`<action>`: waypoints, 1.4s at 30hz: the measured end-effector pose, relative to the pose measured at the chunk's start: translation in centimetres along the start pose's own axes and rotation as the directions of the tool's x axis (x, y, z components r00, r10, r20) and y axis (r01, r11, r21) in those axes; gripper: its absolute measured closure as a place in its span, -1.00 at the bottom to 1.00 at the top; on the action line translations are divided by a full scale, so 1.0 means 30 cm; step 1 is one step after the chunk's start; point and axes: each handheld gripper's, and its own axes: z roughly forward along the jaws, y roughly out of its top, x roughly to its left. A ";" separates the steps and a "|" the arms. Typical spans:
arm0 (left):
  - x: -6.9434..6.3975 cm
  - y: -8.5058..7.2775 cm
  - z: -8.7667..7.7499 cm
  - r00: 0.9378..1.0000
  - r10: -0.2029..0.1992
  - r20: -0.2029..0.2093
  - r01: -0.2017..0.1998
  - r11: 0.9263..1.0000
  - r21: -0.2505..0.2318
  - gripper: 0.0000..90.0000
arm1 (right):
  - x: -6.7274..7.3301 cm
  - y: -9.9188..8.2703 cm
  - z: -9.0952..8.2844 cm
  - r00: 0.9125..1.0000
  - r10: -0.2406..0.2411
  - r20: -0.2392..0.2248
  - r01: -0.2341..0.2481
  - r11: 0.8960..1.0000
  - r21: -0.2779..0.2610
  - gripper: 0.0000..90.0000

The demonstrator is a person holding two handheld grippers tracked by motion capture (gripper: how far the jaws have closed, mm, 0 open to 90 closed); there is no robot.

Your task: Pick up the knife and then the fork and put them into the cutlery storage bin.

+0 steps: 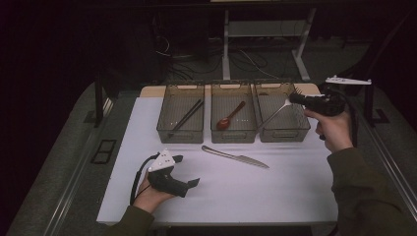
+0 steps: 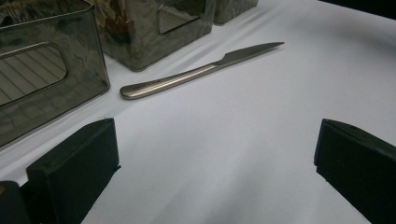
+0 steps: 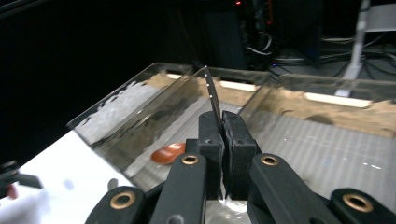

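A metal fork (image 1: 275, 114) hangs slanted over the right-hand clear bin (image 1: 285, 133), with my right gripper (image 1: 295, 98) shut on it near its tined end. In the right gripper view the fork's thin edge (image 3: 212, 95) rises from between the closed pads of that gripper (image 3: 222, 121). A steel knife (image 1: 235, 157) lies flat on the white mat in front of the bins. My left gripper (image 1: 187, 170) rests low at the front left, open and holding nothing. In the left gripper view the knife (image 2: 196, 72) lies ahead of the wide-spread jaws of that gripper (image 2: 215, 140).
The left bin (image 1: 180, 130) holds dark chopsticks (image 1: 186, 118). A red-brown spoon (image 1: 228, 118) lies in the middle bin (image 1: 233, 135), also seen as the spoon (image 3: 168, 153) past the right jaws. White mat (image 1: 255, 191) spreads between the hands. Dark floor and table legs lie beyond.
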 end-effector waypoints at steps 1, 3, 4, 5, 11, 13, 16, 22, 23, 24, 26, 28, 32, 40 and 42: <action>-0.001 0.001 0.000 1.000 -0.002 -0.001 0.002 1.000 -0.001 -1.00 | -0.012 0.009 -0.005 1.000 0.007 0.010 -0.007 1.000 -0.004 0.91; -0.004 0.004 -0.001 1.000 0.003 0.000 -0.003 1.000 -0.009 -1.00 | -0.033 0.022 -0.014 1.000 0.013 0.026 -0.013 1.000 -0.011 0.91; -0.006 0.005 -0.001 1.000 0.006 0.001 -0.006 1.000 -0.011 -1.00 | -0.050 0.030 -0.021 0.999 0.020 0.041 -0.019 1.000 -0.013 0.91; -0.006 0.006 -0.001 1.000 0.011 0.005 -0.011 1.000 -0.011 -1.00 | -0.063 0.036 -0.027 0.998 0.024 0.051 -0.024 1.000 -0.017 0.91; -0.014 0.006 0.008 1.000 0.019 0.018 -0.019 1.000 -0.005 -1.00 | -0.131 0.051 -0.035 0.993 0.048 0.107 -0.046 0.999 -0.014 0.91; -0.015 0.006 0.009 1.000 0.020 0.020 -0.020 1.000 0.000 -1.00 | -0.150 0.043 -0.021 0.991 0.057 0.118 -0.058 0.998 -0.002 0.91; -0.015 0.006 0.009 1.000 0.021 0.023 -0.021 1.000 0.002 -1.00 | -0.173 0.023 0.010 0.989 0.076 0.131 -0.080 0.996 0.030 0.91; -0.016 0.004 0.012 0.999 0.028 0.032 -0.028 1.000 0.010 -1.00 | -0.189 -0.014 0.075 0.988 0.088 0.130 -0.101 0.990 0.095 0.90; -0.017 0.004 0.014 0.999 0.025 0.031 -0.026 1.000 0.009 -1.00 | -0.187 -0.019 0.086 0.988 0.085 0.130 -0.099 0.989 0.107 0.89; -0.018 0.003 0.014 0.999 0.028 0.032 -0.029 0.999 0.015 -1.00 | -0.186 -0.021 0.092 0.988 0.083 0.130 -0.099 0.988 0.116 0.90; -0.018 0.003 0.016 0.999 0.028 0.035 -0.029 0.999 0.018 -1.00 | -0.186 -0.030 0.109 0.989 0.079 0.128 -0.097 0.985 0.140 0.89; -0.020 0.003 0.017 0.999 0.032 0.038 -0.033 0.999 0.024 -1.00 | -0.189 -0.035 0.119 0.989 0.077 0.127 -0.097 0.982 0.161 0.88; -0.022 0.002 0.022 0.999 0.033 0.041 -0.034 0.999 0.028 -1.00 | -0.202 -0.045 0.138 0.988 0.078 0.130 -0.102 0.977 0.188 0.90; -0.026 0.001 0.031 0.998 0.038 0.053 -0.041 0.998 0.041 -1.00 | -0.238 -0.064 0.164 0.979 0.058 0.197 -0.102 0.969 0.224 0.82; -0.026 0.001 0.032 0.998 0.038 0.054 -0.040 0.998 0.041 -1.00 | -0.243 -0.067 0.167 0.977 0.051 0.209 -0.099 0.969 0.227 0.74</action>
